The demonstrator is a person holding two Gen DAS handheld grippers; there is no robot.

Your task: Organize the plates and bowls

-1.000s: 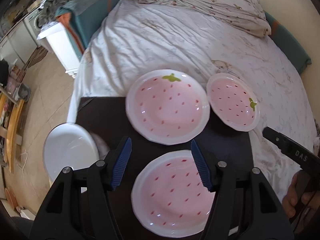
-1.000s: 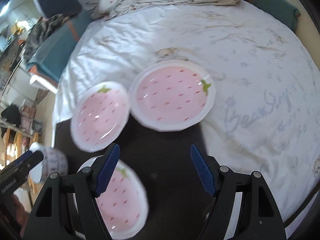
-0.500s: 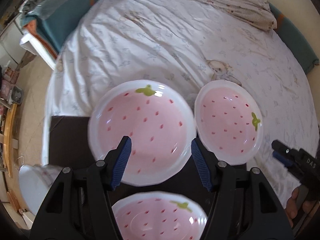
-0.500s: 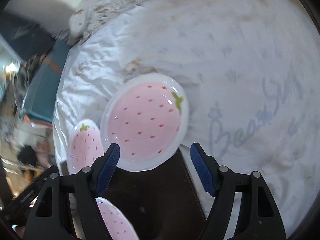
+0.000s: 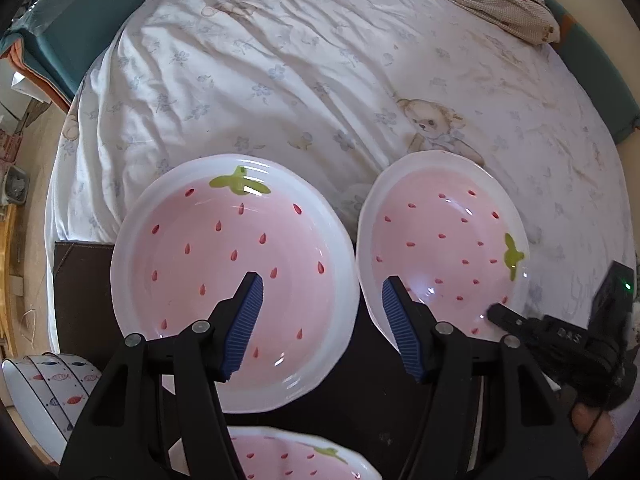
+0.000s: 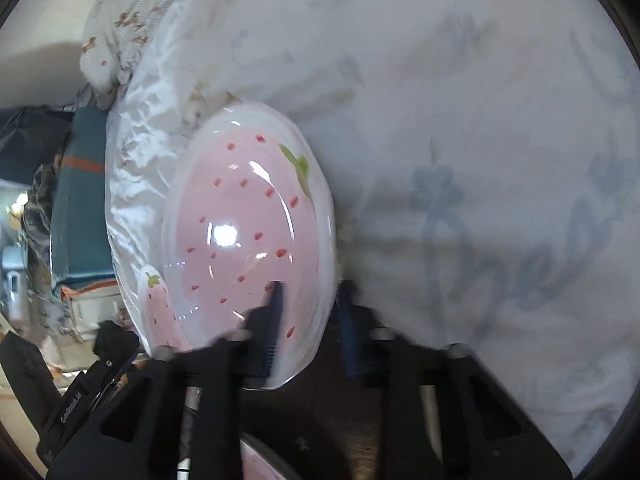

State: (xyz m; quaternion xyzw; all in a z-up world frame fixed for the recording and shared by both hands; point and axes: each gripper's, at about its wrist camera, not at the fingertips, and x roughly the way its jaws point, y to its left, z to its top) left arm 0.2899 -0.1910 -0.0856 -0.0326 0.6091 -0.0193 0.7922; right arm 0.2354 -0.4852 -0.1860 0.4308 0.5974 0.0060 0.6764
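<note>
**Strawberry plates flanked by two hand-held grippers at the bed's edge**

A white bedsheet (image 5: 320, 80) is spread behind a dark surface (image 5: 80, 300) on which three pink strawberry-print plates are laid. The large plate (image 5: 232, 280), round with a white rim, red seeds and a green stem, is seen directly below the left hand-held gripper (image 5: 322, 324), whose jaws are held apart and empty, straddling its right rim. The smaller plate (image 6: 248, 232), to its right and glossy with glare, is clamped at its near rim by the right hand-held gripper (image 6: 312, 320), the nearer one, one finger inside the dish and one outside. A third plate (image 5: 280, 460) is partly seen nearest the camera.
</note>
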